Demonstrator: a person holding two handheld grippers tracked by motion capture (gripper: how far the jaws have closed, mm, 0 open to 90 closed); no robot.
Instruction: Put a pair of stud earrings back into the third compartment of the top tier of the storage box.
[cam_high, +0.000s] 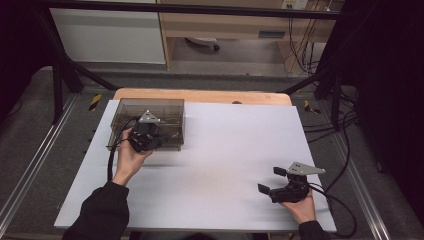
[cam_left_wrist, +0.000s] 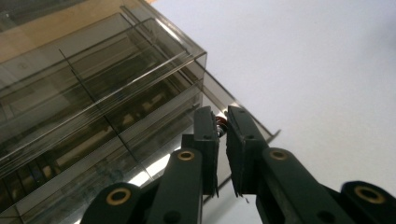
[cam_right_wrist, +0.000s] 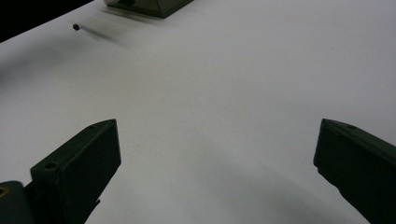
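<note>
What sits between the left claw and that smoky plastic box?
Nothing visible. The left gripper is already at the smoky plastic box, jaws nearly closed at its near corner. Something small and reddish shows between the jaw tips, too small to identify.

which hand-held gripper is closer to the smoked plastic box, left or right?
Left. The left hand-held gripper is right at the front edge of the smoked plastic box, jaws nearly together. The right hand-held gripper sits apart, near the table's front right, jaws open.
</note>
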